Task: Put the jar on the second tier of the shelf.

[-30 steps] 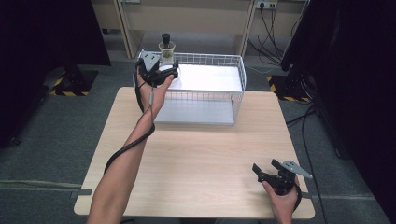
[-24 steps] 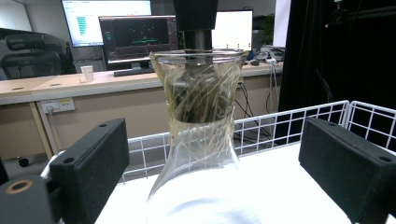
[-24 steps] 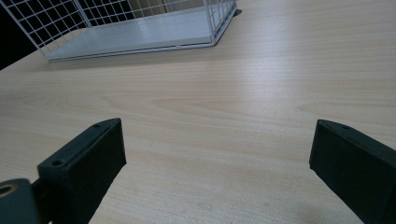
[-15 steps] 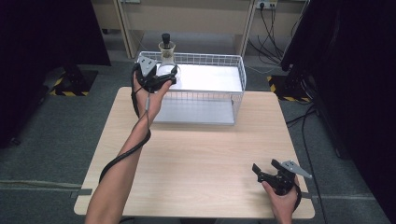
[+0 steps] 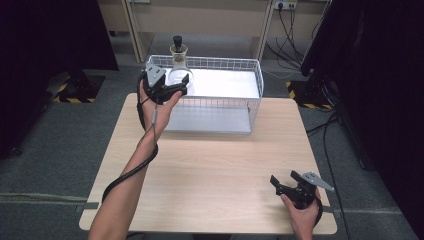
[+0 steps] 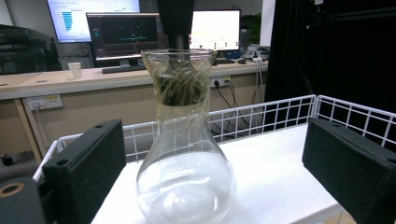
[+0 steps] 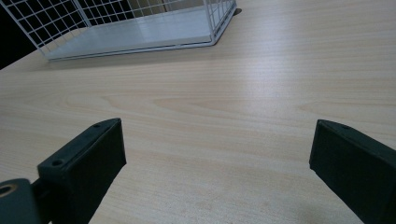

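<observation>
The glass flask stands upright in the wire basket's near-left corner, between your left gripper's jaws, which have just been opening and stand clear of it on both sides. Drift sideways as you draw back and a finger could clip its belly and topple it. Your right gripper rests gaping over bare table, well apart.

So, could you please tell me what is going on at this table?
A person holds tongs in each hand. The left tongs are at a glass flask standing in the near left corner of a white wire basket; their jaws have just been opening and stand clear of the glass on both sides. The right tongs rest open on the wooden table, holding nothing.
</observation>
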